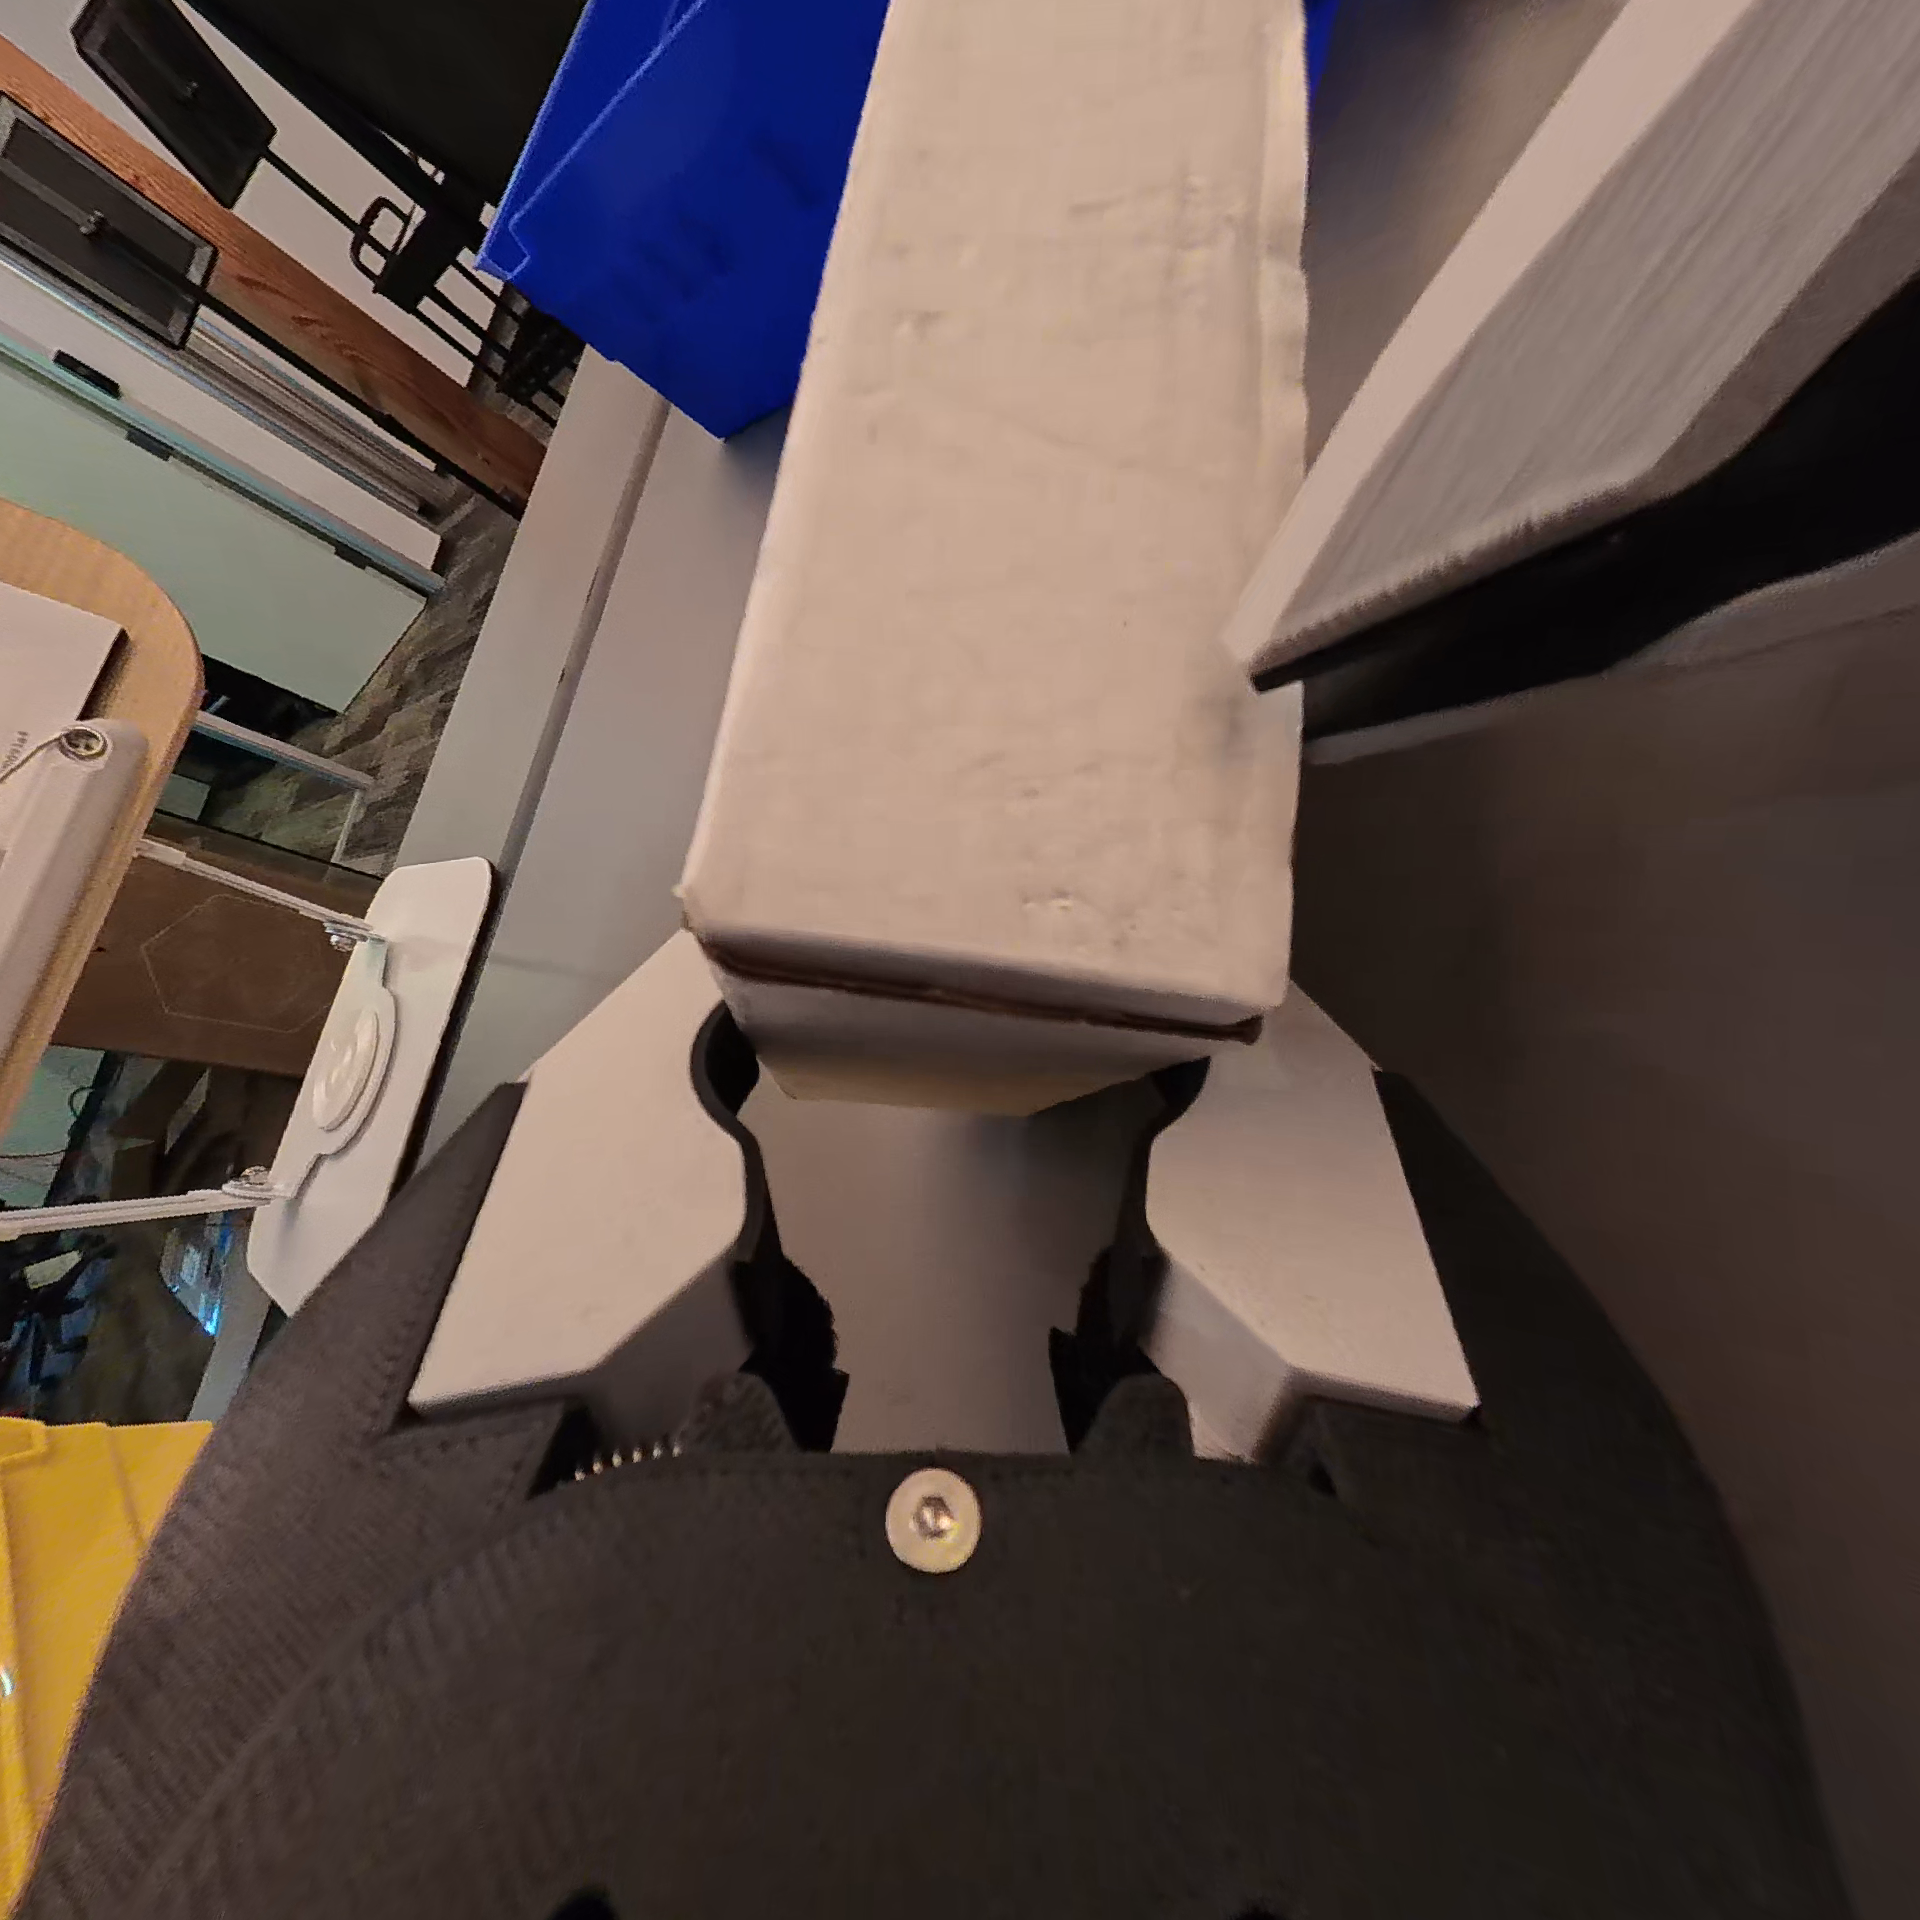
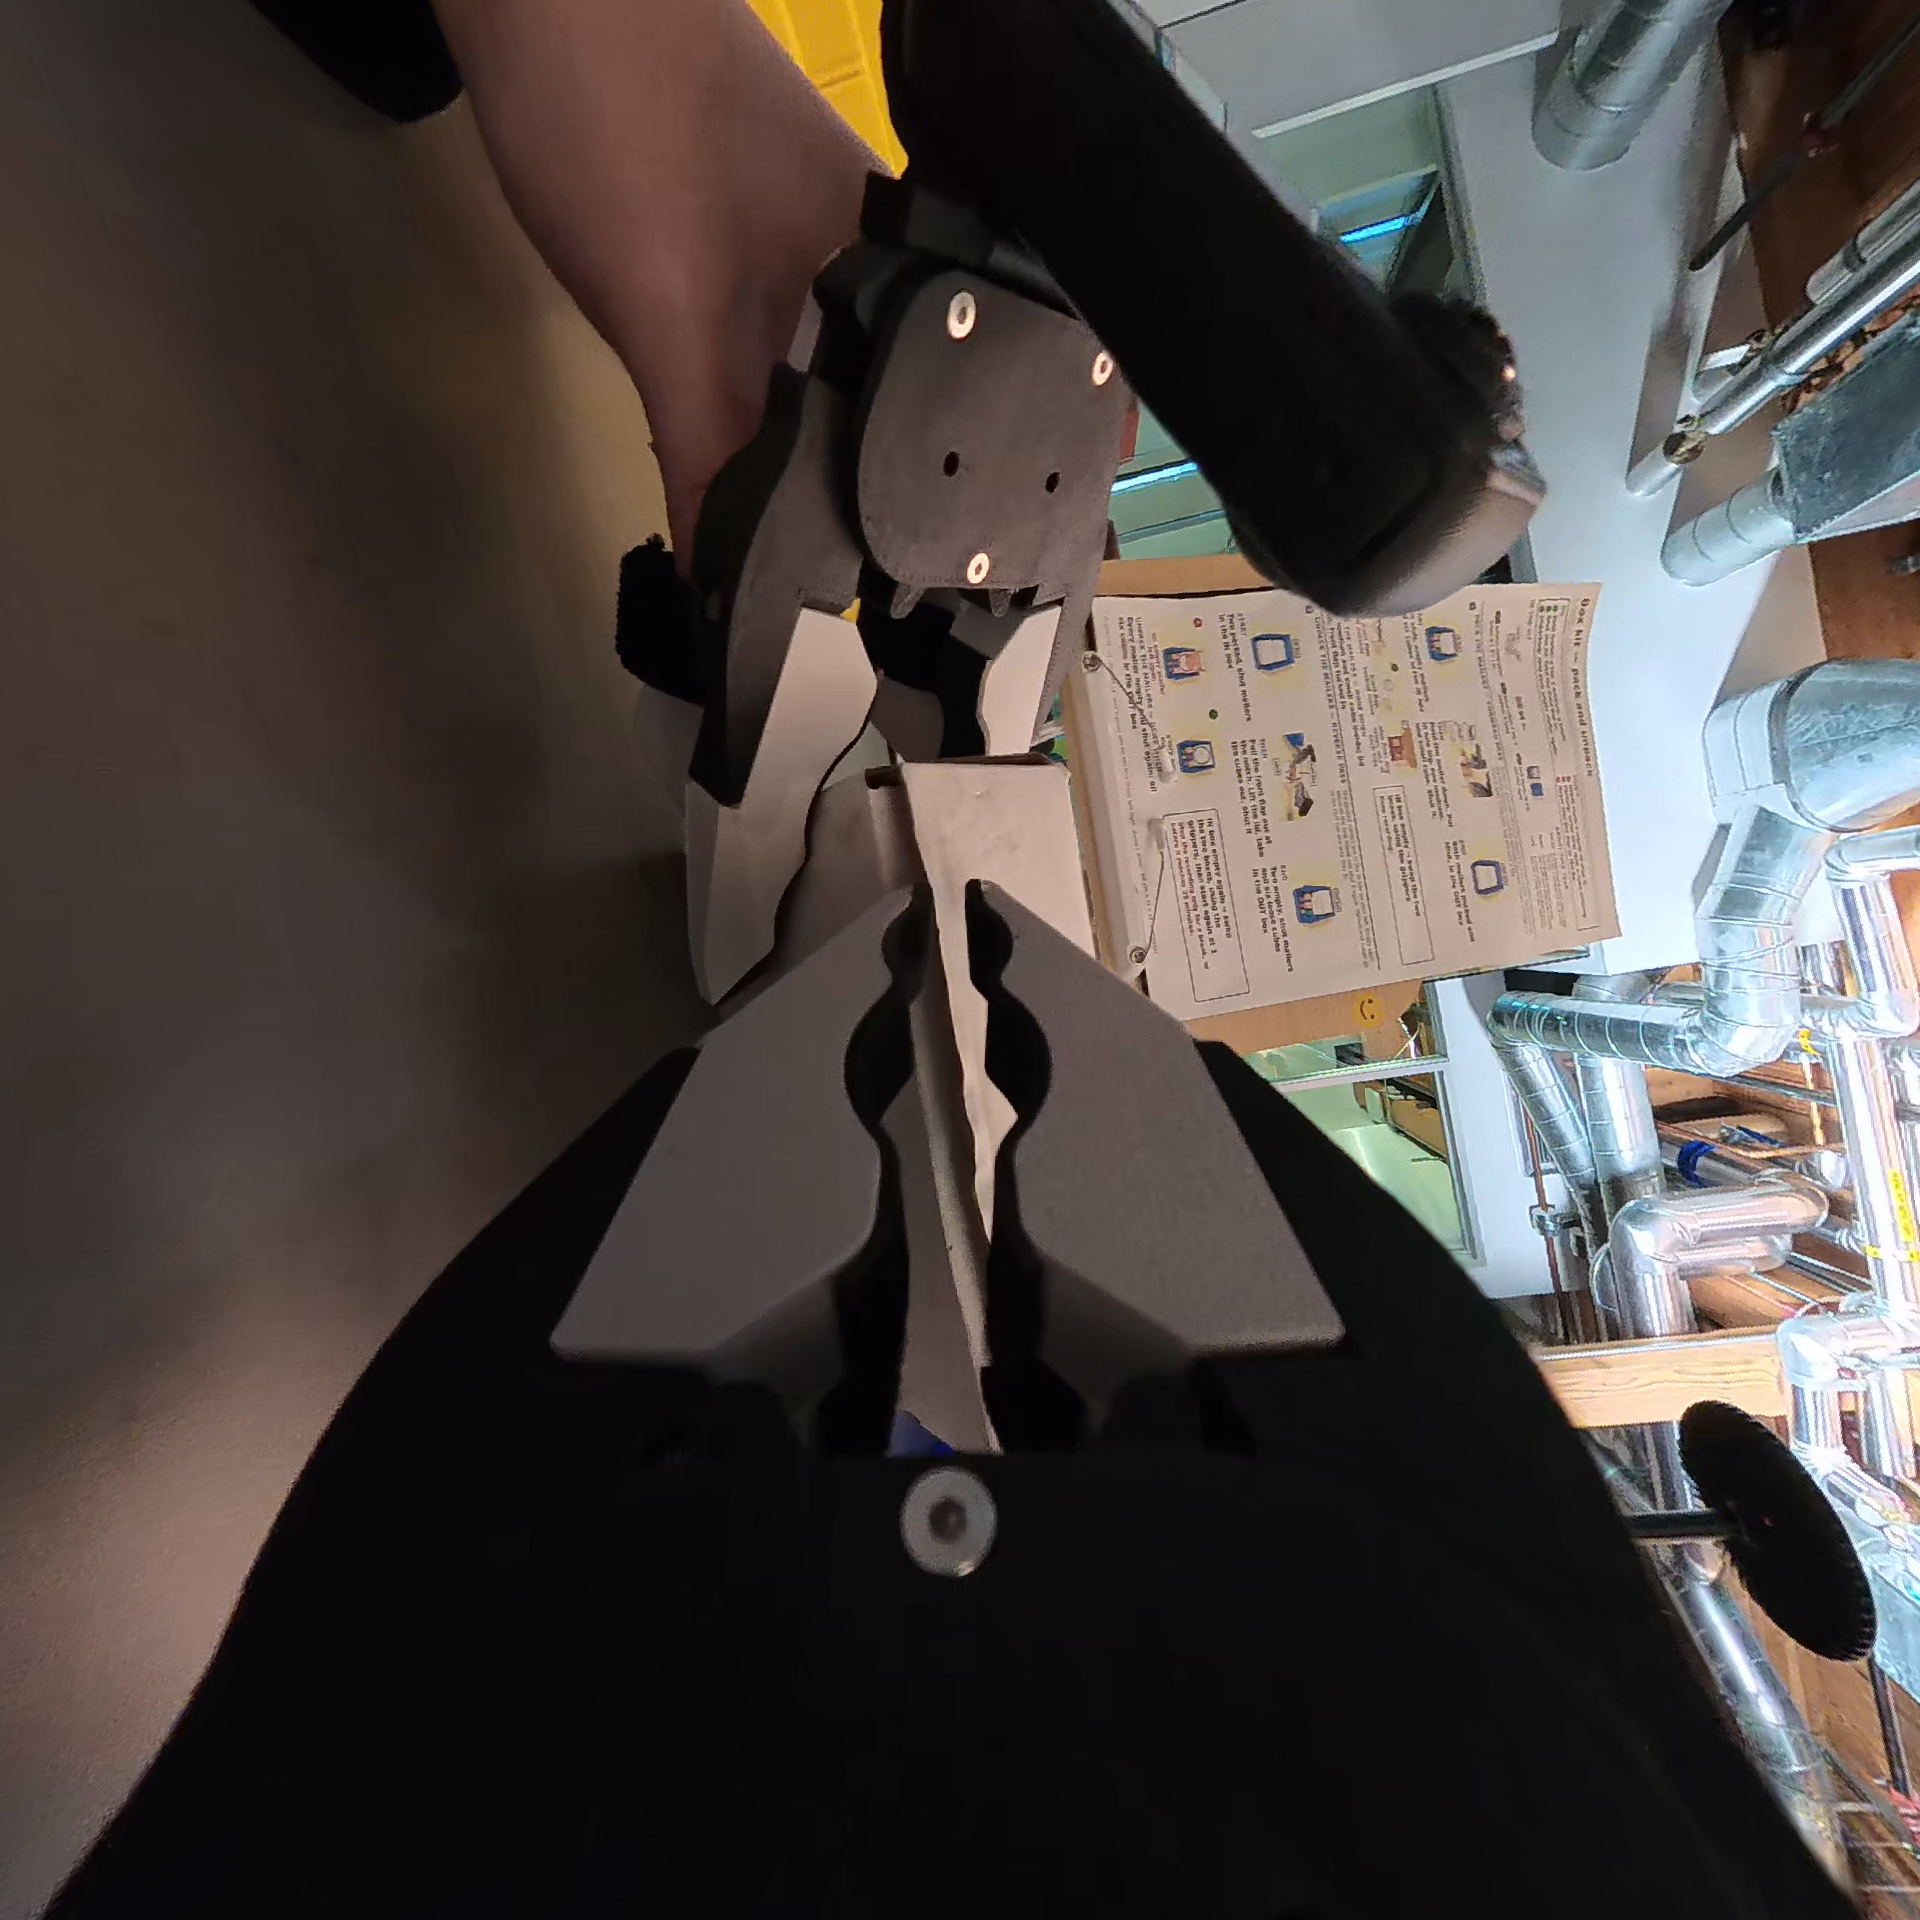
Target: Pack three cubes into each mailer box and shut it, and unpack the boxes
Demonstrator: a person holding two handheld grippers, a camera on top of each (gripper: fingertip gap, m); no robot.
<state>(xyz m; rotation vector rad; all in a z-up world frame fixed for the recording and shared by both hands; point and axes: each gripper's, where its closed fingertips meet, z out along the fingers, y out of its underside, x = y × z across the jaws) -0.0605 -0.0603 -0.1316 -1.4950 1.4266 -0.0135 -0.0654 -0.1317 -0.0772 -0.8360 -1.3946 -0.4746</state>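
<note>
At the far left of the left wrist view a yellow bin (image 1: 73, 1558) shows at the lower edge, with a white bracket plate (image 1: 384, 1049) above it, both well apart from the action. Further right, a blue bin (image 1: 665, 208) sits behind the white mailer box (image 1: 1018, 582), which is tilted up off the surface and runs away from the camera. The left gripper (image 1: 987, 1049) has its jaws spread wide around the near end of that box, one finger on each side; it appears to be clamping the box by its width. To the right, the other gripper's pale finger (image 1: 1558, 395) lies just beside the box. In the right wrist view, a hand (image 2: 707, 270) holds the left gripper at upper left, then the box (image 2: 987, 821) appears, and the right gripper (image 2: 940, 904) is nearly closed, pinching a thin cardboard flap (image 2: 961, 1091) of the box between its fingers. An instruction sheet (image 2: 1351, 790) hangs further right. No cubes are visible, so I cannot tell whether the box is loaded. The risk, as I judge it: the flap is thin, so a hard pull could crease or tear it, and the box, held only at one end, could twist out of the left gripper's grasp.
</note>
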